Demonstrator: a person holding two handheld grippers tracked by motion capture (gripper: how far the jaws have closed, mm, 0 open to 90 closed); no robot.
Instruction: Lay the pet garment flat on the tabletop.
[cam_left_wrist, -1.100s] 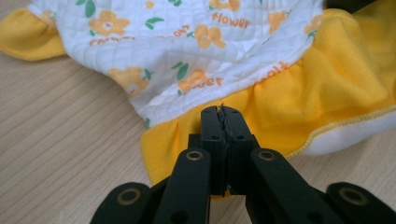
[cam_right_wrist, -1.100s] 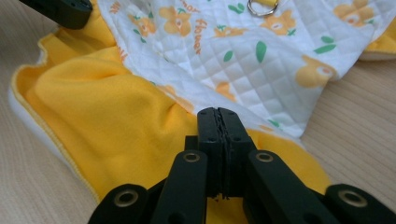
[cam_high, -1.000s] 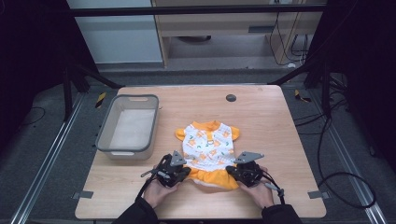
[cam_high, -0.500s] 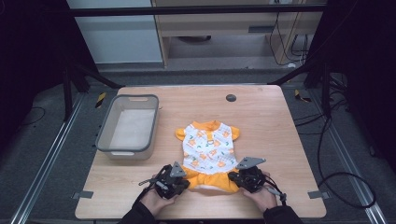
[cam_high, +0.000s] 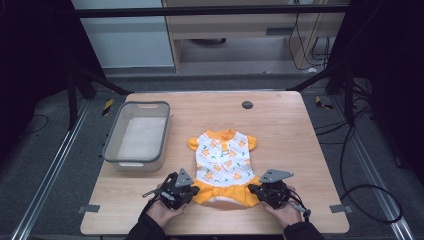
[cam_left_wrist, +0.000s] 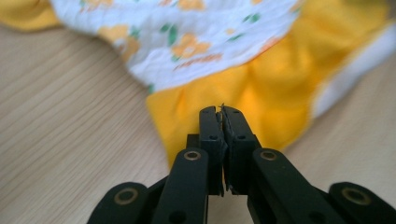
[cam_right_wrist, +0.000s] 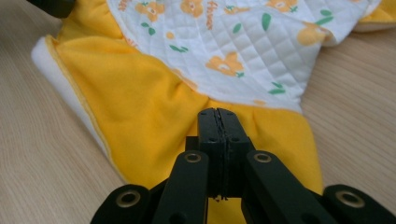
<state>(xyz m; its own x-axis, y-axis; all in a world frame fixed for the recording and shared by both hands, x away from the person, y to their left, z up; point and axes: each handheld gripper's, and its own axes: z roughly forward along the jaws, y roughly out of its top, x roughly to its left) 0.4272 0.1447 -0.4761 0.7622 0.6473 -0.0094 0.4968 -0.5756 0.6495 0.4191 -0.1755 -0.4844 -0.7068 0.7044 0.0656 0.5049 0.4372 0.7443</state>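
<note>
A small dress (cam_high: 223, 162) lies flat, front up, on the desk (cam_high: 290, 130), just near of centre, while a person holds a gripper at each corner of its yellow skirt. The left gripper (cam_high: 186, 191) sits at the hem's 9 o'clock corner and the right gripper (cam_high: 256, 190) at its 3 o'clock corner. In the left gripper view the jaws stand pressed together, tips over the edge of the yellow fabric (cam_left_wrist: 261, 79); in the right gripper view the jaws are likewise closed, resting on the skirt (cam_right_wrist: 154, 116) below the quilted white bodice (cam_right_wrist: 224, 42). Whether cloth is actually pinched between either pair cannot be told, since the tips hide the contact.

The dress's long axis runs from 6 to 12 o'clock across the desk: collar toward 12, away from the person, hem toward 6, sleeves out to 9 and 3. A grey bin (cam_high: 114, 145) stands empty at about 10 o'clock from the dress, well apart from it.

Judged from this, the work looks to be at its start: the garment is spread and smooth, both hem corners are addressed, but no fold shows and nothing sits in the bin. Lifting the hem and carrying it toward the collar, or moving the dress to the bin, remains to be done.
</note>
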